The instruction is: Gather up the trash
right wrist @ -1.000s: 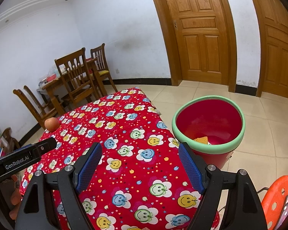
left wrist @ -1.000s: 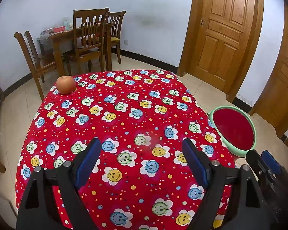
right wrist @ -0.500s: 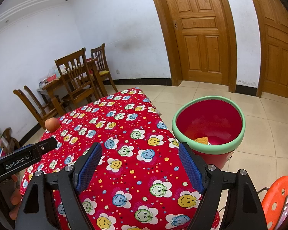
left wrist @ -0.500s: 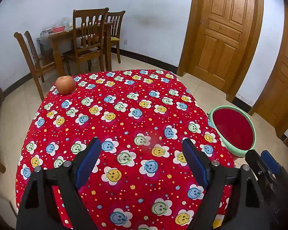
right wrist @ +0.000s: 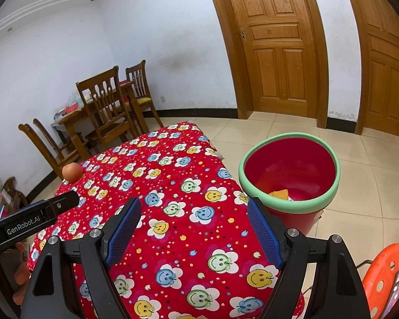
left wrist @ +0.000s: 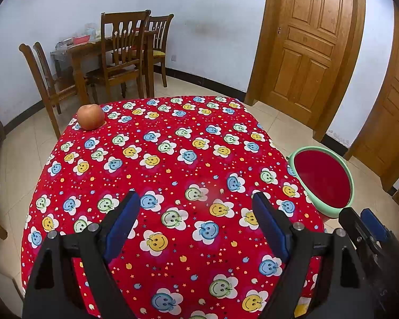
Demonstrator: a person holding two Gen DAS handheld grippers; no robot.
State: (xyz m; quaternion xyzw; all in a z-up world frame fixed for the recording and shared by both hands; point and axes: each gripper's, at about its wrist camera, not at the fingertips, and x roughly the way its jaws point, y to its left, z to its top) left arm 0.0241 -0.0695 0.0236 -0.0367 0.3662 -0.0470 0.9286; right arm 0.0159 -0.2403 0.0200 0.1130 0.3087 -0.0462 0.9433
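Observation:
A red bin with a green rim point(right wrist: 290, 175) stands on the floor at the table's right side; a yellow scrap point(right wrist: 279, 194) lies at its bottom. The bin point(left wrist: 323, 179) also shows at the right of the left wrist view. My left gripper point(left wrist: 195, 207) hangs open over the near part of the red smiley-flower tablecloth point(left wrist: 167, 159), nothing between its blue pads. My right gripper point(right wrist: 194, 212) is open too, above the cloth's near right part, just left of the bin. An apple point(left wrist: 91, 117) sits at the table's far left corner.
A wooden dining table with chairs point(left wrist: 119, 50) stands by the far wall. Wooden doors point(left wrist: 314, 45) fill the right wall. An orange perforated stool point(right wrist: 385, 273) with a phone on it is at my lower right. Tiled floor surrounds the table.

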